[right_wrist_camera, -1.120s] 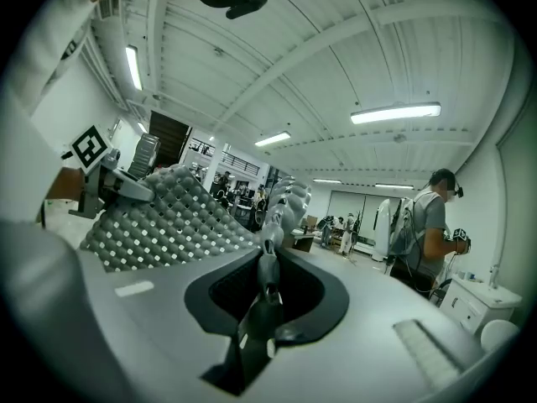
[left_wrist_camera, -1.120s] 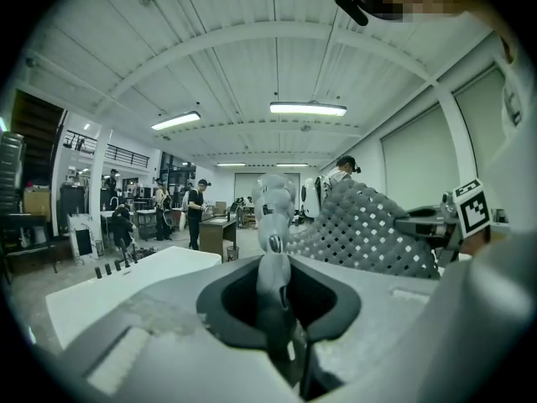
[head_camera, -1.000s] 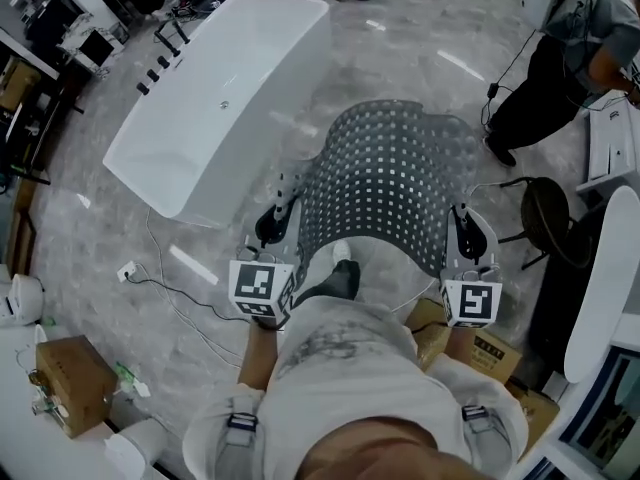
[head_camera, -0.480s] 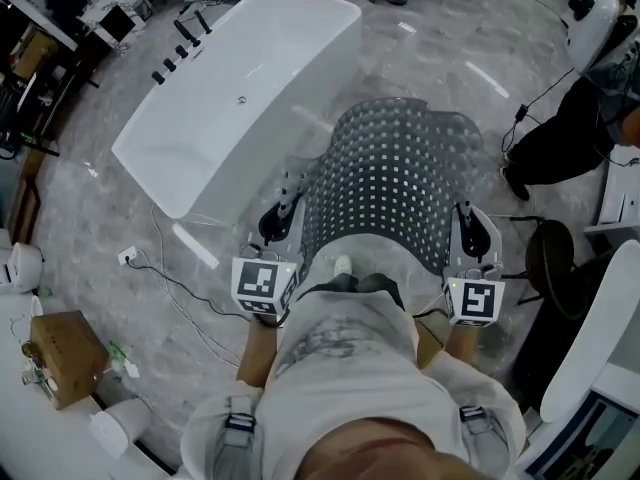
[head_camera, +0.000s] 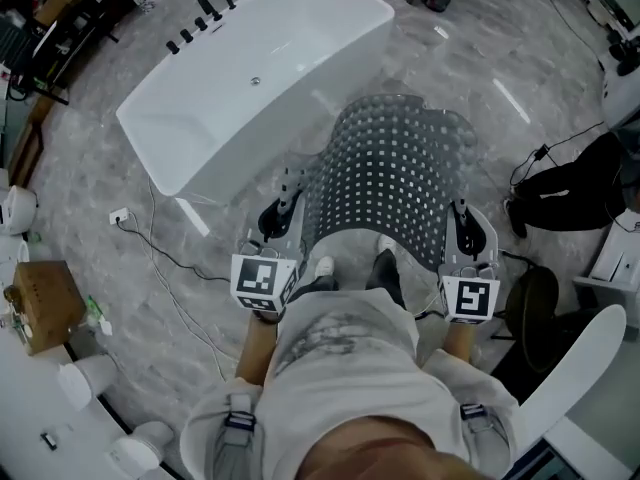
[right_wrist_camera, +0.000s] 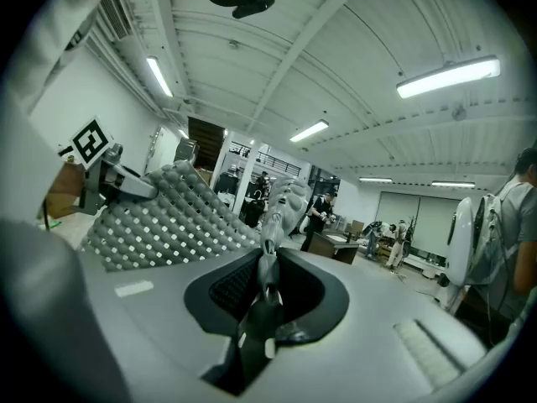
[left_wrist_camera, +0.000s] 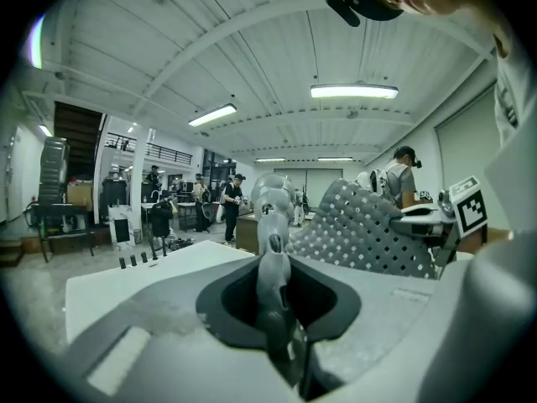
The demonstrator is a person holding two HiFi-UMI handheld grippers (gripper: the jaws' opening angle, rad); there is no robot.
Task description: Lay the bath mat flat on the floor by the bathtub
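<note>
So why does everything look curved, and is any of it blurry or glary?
Head view: wide lens bows the bathtub; lamp streaks glare on the floor. Left gripper view: fisheye, dark corners, jaws soft, bath mat sharper. Right gripper view: likewise, ceiling lamp blown out.

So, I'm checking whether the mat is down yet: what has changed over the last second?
The person has stepped and turned: both shoes now show below the bath mat, and the bathtub has slid up and right in view. Unchanged: the left gripper and right gripper stay shut on the mat's near edge, holding it arched above the floor.
</note>
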